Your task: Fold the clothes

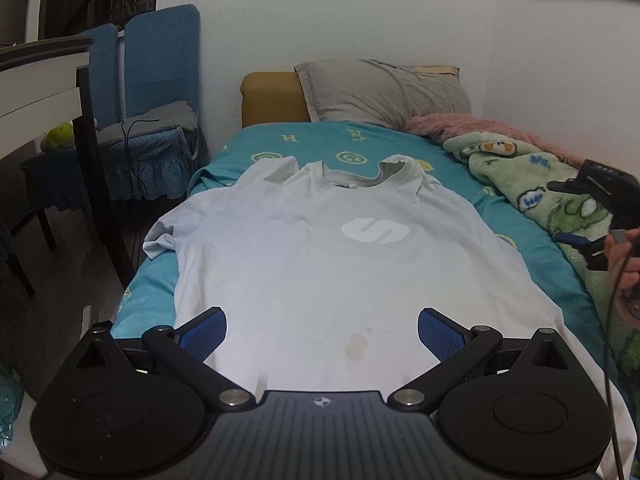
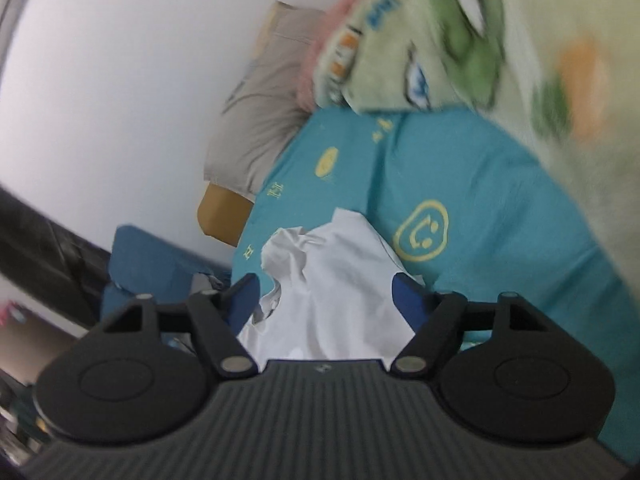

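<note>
A pale white T-shirt (image 1: 304, 256) with a white S logo lies front up on the teal bed sheet (image 1: 452, 160), collar toward the pillow. Its left sleeve is crumpled near the bed's edge. My left gripper (image 1: 322, 332) hovers open over the shirt's hem, with nothing pinched between its blue pads. At the bed's right side a hand holds my right gripper (image 1: 564, 212). In the tilted, blurred right wrist view, the right gripper (image 2: 326, 292) is open, and a rumpled part of the T-shirt (image 2: 340, 248) shows between its fingers, which stand clear of the cloth.
A grey pillow (image 1: 380, 92) leans on the tan headboard (image 1: 272, 96). A green cartoon blanket (image 1: 532, 176) and a pink one (image 1: 460, 124) are heaped along the right side by the wall. A blue padded chair (image 1: 160, 64) and a dark table leg (image 1: 96, 160) stand left of the bed.
</note>
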Tool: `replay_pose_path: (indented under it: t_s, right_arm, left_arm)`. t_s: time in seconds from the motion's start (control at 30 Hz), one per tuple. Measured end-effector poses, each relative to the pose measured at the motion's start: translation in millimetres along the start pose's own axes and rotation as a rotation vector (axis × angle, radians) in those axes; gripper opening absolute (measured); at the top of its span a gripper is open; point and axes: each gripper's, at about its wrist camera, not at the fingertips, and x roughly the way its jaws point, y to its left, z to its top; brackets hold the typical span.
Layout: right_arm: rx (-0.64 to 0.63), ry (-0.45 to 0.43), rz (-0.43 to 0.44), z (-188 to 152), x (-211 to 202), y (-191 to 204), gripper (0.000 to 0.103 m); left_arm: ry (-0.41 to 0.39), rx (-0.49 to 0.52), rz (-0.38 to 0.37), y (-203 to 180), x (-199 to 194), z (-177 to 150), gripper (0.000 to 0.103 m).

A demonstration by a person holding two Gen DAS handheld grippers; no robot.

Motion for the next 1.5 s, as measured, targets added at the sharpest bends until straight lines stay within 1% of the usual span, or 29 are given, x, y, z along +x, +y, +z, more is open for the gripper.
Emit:
replay_pose_path:
  t_s: [0.07,0.2,0.3,0.33,0.37,0.4,0.43,0.53,0.63,0.7,0.8,0.9,1.03,1.13,1.2,1.23,1.27,1.3,1.33,1.37,1.43,1.5]
  right_arm:
    - [-0.019,0.026,-0.014,4.1,21.4,-4.8,0.075]
    - [-0.146,0.079,-0.111,4.0,66.8,-7.0,0.075]
    - [-0.228,0.118,-0.154,-4.5,91.6,-8.4,0.074]
    - [-0.256,0.131,-0.169,-7.8,97.9,-7.6,0.062]
    - [-0.286,0.143,-0.185,-11.2,102.6,-5.7,0.038]
    - [-0.320,0.143,-0.201,-14.6,105.1,-1.9,0.027]
    - [-0.358,0.131,-0.217,-18.0,105.5,3.6,0.014]
    - [-0.469,0.078,-0.235,-28.1,101.5,26.1,0.009]
    - [-0.618,0.052,-0.234,-48.9,104.4,54.3,0.008]
    - [-0.729,0.061,-0.221,-67.9,111.1,72.4,0.008]
    - [-0.821,0.106,-0.209,-93.7,119.6,83.8,0.008]
    - [-0.840,0.133,-0.187,-105.6,123.4,86.4,0.009]
    - [-0.804,0.144,-0.162,-104.9,122.8,87.7,0.009]
    - [-0.762,0.145,-0.150,-101.0,119.1,84.7,0.011]
    - [-0.711,0.137,-0.146,-96.1,112.1,84.6,0.013]
    - [-0.680,0.132,-0.140,-92.2,107.2,85.0,0.019]
    - [-0.647,0.125,-0.132,-88.2,101.5,85.6,0.039]
    - [-0.612,0.112,-0.118,-84.0,93.8,85.9,0.053]
    - [-0.580,0.086,-0.103,-80.5,82.6,86.2,0.079]
    - [-0.550,0.054,-0.089,-77.7,69.7,86.7,0.087]
    - [-0.503,0.016,-0.083,-72.1,44.0,88.6,0.085]
    - [-0.449,0.002,-0.093,-66.1,18.3,90.1,0.085]
  left_arm:
    - [0.014,-0.002,-0.006,-2.0,8.2,0.8,0.103]
    - [0.048,-0.019,-0.039,-6.0,24.5,4.1,0.103]
    - [0.066,-0.033,-0.059,-7.4,33.4,5.6,0.103]
    - [0.074,-0.040,-0.067,-7.2,36.0,5.8,0.103]
    - [0.079,-0.055,-0.078,-6.4,37.9,6.0,0.103]
    - [0.084,-0.071,-0.090,-5.4,39.7,6.2,0.103]
    - [0.089,-0.088,-0.103,-4.5,41.4,6.4,0.103]
    - [0.071,-0.103,-0.105,-4.1,40.4,7.4,0.103]
    - [0.059,-0.115,-0.111,-2.9,37.6,8.2,0.103]
    - [0.056,-0.124,-0.127,-1.9,35.1,8.3,0.103]
    - [0.045,-0.117,-0.141,-3.7,31.2,7.8,0.103]
    - [0.032,-0.099,-0.132,-7.2,29.6,8.7,0.103]
    - [0.038,-0.097,-0.115,-7.7,32.0,8.7,0.103]
    - [0.056,-0.112,-0.107,-5.2,36.6,8.7,0.103]
    - [0.060,-0.115,-0.099,-4.4,38.7,8.7,0.103]
    - [0.060,-0.112,-0.094,-4.2,39.4,8.4,0.103]
    - [0.059,-0.107,-0.091,-4.3,39.9,7.9,0.103]
    - [0.059,-0.102,-0.088,-4.5,40.4,7.3,0.103]
    - [0.058,-0.097,-0.085,-4.6,40.9,6.7,0.103]
    - [0.058,-0.087,-0.087,-6.0,40.7,6.0,0.103]
    - [0.056,-0.066,-0.091,-9.2,40.0,4.5,0.103]
    - [0.052,-0.040,-0.100,-13.6,37.4,2.5,0.103]
